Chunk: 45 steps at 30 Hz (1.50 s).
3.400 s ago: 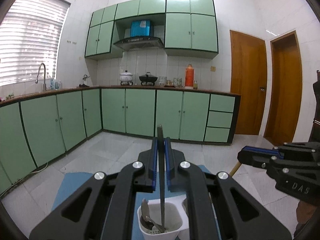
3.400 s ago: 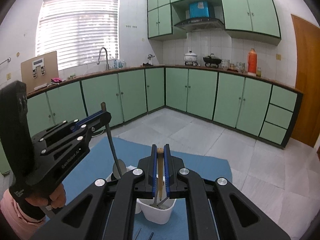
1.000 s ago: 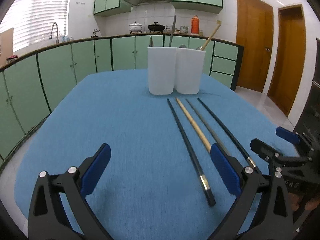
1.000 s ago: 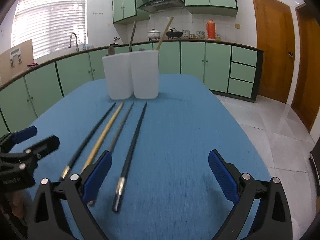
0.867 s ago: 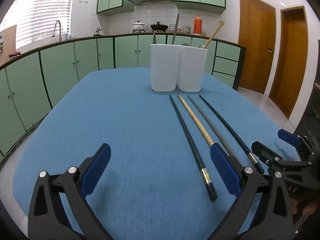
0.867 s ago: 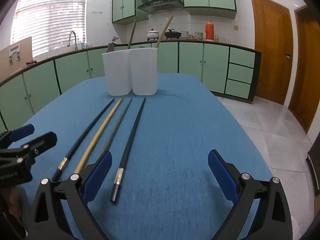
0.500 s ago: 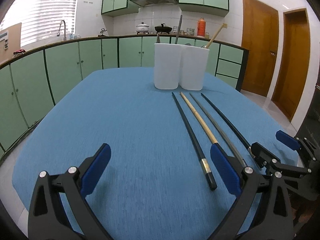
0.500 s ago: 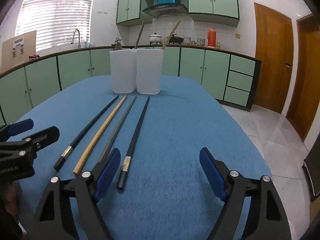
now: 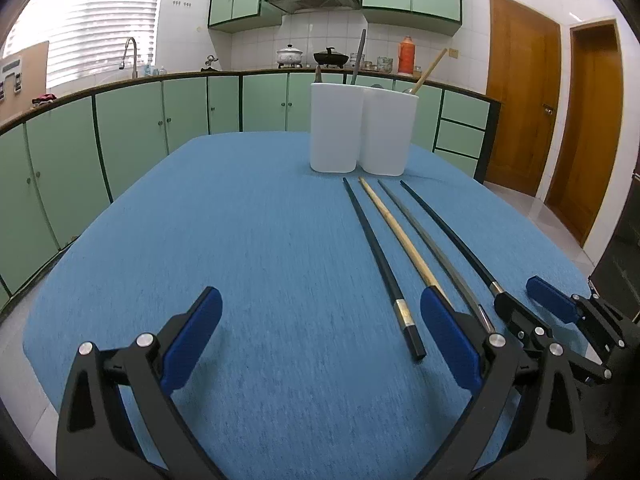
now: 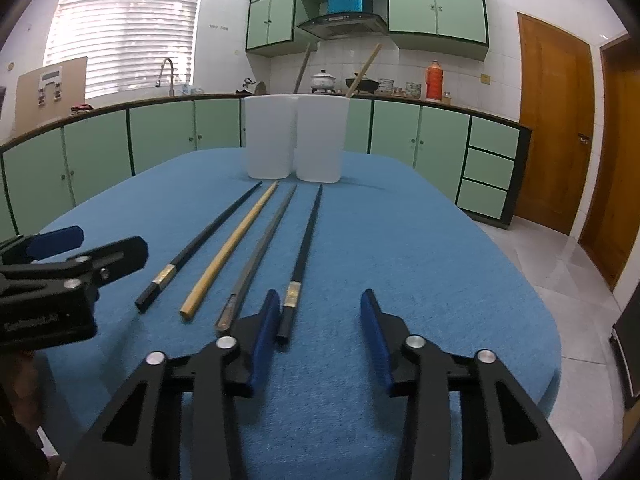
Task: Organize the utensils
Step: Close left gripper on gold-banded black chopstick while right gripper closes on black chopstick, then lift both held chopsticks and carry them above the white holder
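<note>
Four chopsticks lie side by side on the blue tablecloth [image 9: 240, 240]: a black one [image 9: 376, 248], a wooden one [image 9: 394, 228], a grey metal one [image 9: 424, 236] and a second black one [image 10: 306, 236]. Behind them stands a white two-cup holder [image 9: 336, 132] with utensil handles sticking out. My left gripper [image 9: 320, 294] is wide open low over the cloth, with the first black chopstick's near end just inside its right finger. My right gripper [image 10: 320, 294] has its jaws closing. The second black chopstick's near end lies between them beside the left pad [image 10: 266, 320], with neither pad pressing on it.
The table's rounded right edge [image 10: 548, 320] drops to a tiled floor. Green cabinets [image 9: 132, 140] line the walls and wooden doors [image 10: 556, 128] stand at the right. Each gripper shows in the other's view, the left gripper [image 10: 108, 242] close beside the chopstick ends.
Both grippers held utensils above the holder earlier; those now stand in it. Over the last second the right gripper crept toward the rightmost chopstick and its jaws narrowed. The left gripper stayed wide.
</note>
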### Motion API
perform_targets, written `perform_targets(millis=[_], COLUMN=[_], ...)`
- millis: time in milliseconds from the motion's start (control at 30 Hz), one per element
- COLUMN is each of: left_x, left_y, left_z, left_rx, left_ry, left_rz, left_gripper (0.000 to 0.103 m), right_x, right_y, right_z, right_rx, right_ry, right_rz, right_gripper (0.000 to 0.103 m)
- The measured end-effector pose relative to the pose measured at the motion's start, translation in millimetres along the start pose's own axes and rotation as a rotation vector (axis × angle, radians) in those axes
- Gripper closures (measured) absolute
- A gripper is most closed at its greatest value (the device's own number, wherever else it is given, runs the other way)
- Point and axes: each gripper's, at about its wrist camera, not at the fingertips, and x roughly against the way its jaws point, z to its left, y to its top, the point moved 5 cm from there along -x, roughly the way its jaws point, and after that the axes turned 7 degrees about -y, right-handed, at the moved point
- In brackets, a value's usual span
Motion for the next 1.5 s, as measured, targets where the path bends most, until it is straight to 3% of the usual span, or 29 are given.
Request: perform_targets(millis=[200,333,433,833,900,1033,1367,1500], left_x=[2,3,4,1,-2,-7,-8,-9], left_y=[-4,-8,-9,-14,-16,-19,-19,-20], left_z=[-1,-4,-6,-18,-21,-25,-37,-44], left_rx=[-0.005,-0.008,-0.013,-0.032,-0.044,-0.064,-0.054,-0.07], left_ry=[0.001,0.002,0.001,0.004,0.007,0.017,-0.037,-0.049], left_rz=[0.0,0.002,0.004,0.018,0.033,0.047,0.048,0.047], left_gripper=[0.007,0.007,0.007,0.008,0.026,0.035,0.071,0.094], right_x=[4,4,5,9,10,11,10,10], right_y=[-4,-5,-5,-6,-8,-8,-11,-11], right_z=[6,10,14,0,-4,-11,-15,-17], right_rx=[0.011,0.027,0.039,0.0,-0.01,-0.029,-0.042,-0.054], right_ry=[0.013,0.005,0.014,-0.013,-0.022,-0.024,-0.02,-0.021], right_rz=[-0.012,-0.014,-0.012,-0.009,-0.01,-0.009,-0.005,-0.005], right_gripper=[0.08,0.084,0.094,0.097,0.097,0.097,0.097,0.096])
